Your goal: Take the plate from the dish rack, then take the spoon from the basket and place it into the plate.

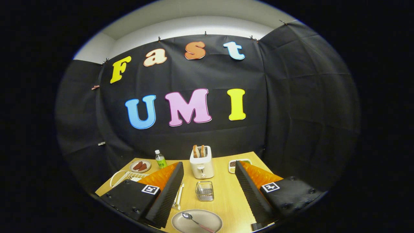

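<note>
Judging from how things lie, task looks done — plate [196, 221] sits on the surface [226, 200] at its near edge, between the fingers, and the spoon [195, 221] lies in it, bowl toward the left. Claw [207, 199] released, fingers spread wide, gripping nothing. Basket [204, 191] stands just beyond the plate, mid-surface, looks empty. Rack [127, 177] at the left edge, partly hidden behind the left finger — no plate seen in it. Nothing left, probably, bar pulling away.

Counts: one plate, one spoon, one basket, one rack, one toaster [201, 165] with two slices, one bottle [160, 159], one dish [140, 166] with sausages, one tray [233, 165] near the far right corner.
</note>
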Demonstrator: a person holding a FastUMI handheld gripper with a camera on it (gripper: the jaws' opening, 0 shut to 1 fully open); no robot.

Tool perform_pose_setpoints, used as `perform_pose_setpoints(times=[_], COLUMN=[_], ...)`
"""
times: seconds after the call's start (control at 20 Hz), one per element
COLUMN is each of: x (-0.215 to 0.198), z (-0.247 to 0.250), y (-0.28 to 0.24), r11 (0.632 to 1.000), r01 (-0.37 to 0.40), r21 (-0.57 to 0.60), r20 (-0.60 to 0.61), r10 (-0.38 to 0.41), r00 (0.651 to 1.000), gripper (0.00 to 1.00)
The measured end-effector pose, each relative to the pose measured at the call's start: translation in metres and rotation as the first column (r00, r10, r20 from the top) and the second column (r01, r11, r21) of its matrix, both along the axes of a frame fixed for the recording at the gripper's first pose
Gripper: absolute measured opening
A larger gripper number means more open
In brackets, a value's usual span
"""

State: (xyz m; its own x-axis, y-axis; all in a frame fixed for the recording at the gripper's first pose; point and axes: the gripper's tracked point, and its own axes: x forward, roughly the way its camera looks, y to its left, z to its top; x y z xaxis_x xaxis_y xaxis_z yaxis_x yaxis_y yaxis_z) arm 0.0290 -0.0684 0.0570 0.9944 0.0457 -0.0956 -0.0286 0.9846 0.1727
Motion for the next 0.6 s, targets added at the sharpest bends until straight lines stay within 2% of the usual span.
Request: perform_pose_setpoints(times=[0.2,0.35,0.6], x=[-0.023,-0.027,-0.016], z=[0.0,-0.002,-0.011], y=[-0.017,-0.022,-0.022], r11=[0.994,0.989,0.986], r01=[0.105,0.15,0.164], r21=[-0.023,-0.01,-0.011], r20=[0.005,-0.006,-0.009], r10=[-0.105,-0.15,-0.164], r00=[0.994,0.989,0.986], gripper=[0.98,0.98,0.98])
